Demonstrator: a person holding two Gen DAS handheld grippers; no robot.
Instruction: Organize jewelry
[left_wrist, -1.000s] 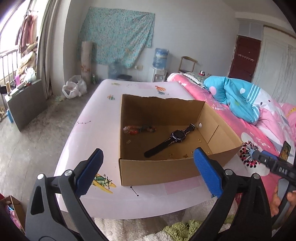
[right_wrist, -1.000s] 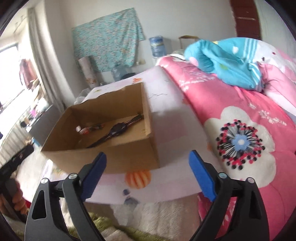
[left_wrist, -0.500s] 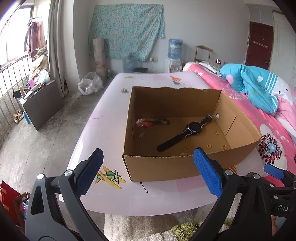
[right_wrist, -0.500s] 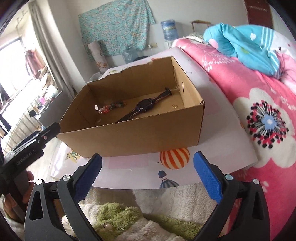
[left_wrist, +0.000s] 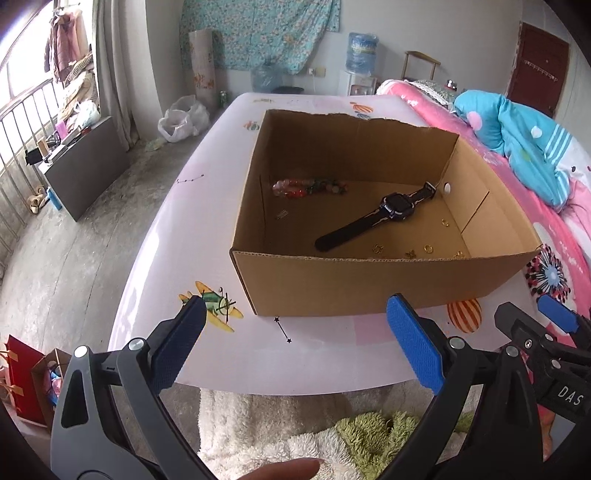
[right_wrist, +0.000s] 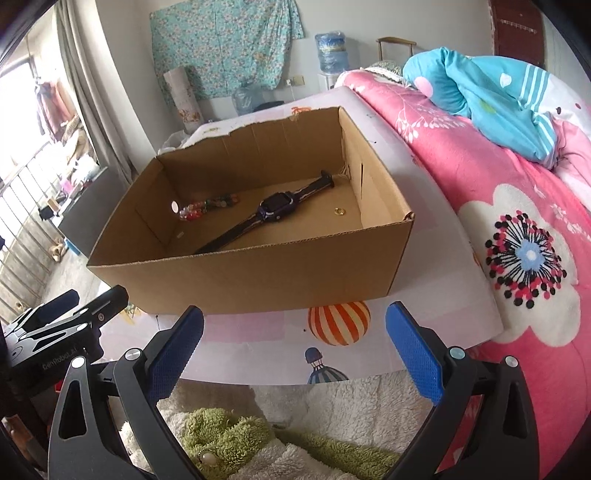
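Left claw (left_wrist: 295, 343) spread, empty | right claw (right_wrist: 293, 345) spread, empty, both short of open brown cardboard box (left_wrist: 369, 280) | inside: black wristwatch (left_wrist: 397, 205), red-green bead bracelet (left_wrist: 308, 186), small gold rings (left_wrist: 428, 248) scattered loose | stage unclear: gathered or awaiting sorting

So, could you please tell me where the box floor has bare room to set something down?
Bare patch: the near-left floor of the cardboard box, between the watch and the left wall. Crowded: bead bracelet at the far left, small gold rings near right.
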